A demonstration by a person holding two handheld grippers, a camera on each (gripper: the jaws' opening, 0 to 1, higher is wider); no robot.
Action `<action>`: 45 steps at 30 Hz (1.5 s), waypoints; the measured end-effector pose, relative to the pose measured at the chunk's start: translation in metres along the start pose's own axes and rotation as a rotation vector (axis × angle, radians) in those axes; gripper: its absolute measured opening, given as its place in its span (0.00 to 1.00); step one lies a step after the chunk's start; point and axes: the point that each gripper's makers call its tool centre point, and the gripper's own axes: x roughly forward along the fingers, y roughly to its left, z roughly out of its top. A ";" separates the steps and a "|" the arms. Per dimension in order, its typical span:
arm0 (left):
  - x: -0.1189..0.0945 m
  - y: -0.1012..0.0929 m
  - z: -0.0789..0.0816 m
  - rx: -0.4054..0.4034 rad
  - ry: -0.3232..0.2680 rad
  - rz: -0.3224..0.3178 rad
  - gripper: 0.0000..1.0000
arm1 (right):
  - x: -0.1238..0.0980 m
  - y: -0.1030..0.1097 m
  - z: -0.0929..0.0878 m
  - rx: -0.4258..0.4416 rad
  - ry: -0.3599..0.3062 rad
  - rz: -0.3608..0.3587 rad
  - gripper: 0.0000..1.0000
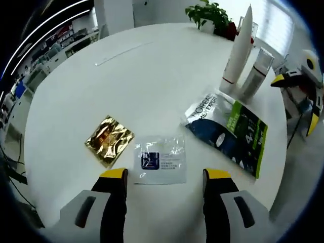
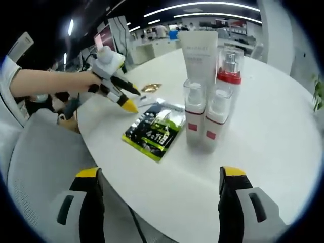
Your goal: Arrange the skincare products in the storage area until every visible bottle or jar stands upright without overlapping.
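My left gripper (image 1: 166, 176) hovers open over the round white table (image 1: 152, 76), just short of a clear sachet with a blue label (image 1: 161, 159). A gold foil sachet (image 1: 109, 139) lies to its left, and a dark and green flat packet (image 1: 228, 129) to its right. Beyond the packet a tall white tube (image 1: 238, 50) and a pump bottle (image 1: 258, 71) stand upright. In the right gripper view, my right gripper (image 2: 161, 174) is open at the table's edge, facing two small red-labelled pump bottles (image 2: 194, 114), the white tube (image 2: 198, 50) and a red-collared bottle (image 2: 230, 66), all upright and close together.
A potted plant (image 1: 210, 15) stands at the table's far rim. A grey chair (image 2: 30, 167) sits beside the table near my right gripper. A person's hand holds the left gripper (image 2: 132, 99) above the green packet (image 2: 154, 129). The right gripper (image 1: 296, 98) shows past the table's right edge.
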 end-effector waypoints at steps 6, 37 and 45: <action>-0.001 -0.005 0.001 0.027 -0.023 0.010 0.38 | 0.001 0.000 -0.001 -0.005 0.010 0.003 0.94; -0.058 -0.072 0.013 -0.034 -0.216 -0.006 0.38 | -0.010 0.024 0.032 0.005 -0.132 0.076 0.84; -0.082 -0.102 0.020 0.021 -0.257 -0.023 0.38 | -0.019 0.038 0.053 0.107 -0.228 0.184 0.59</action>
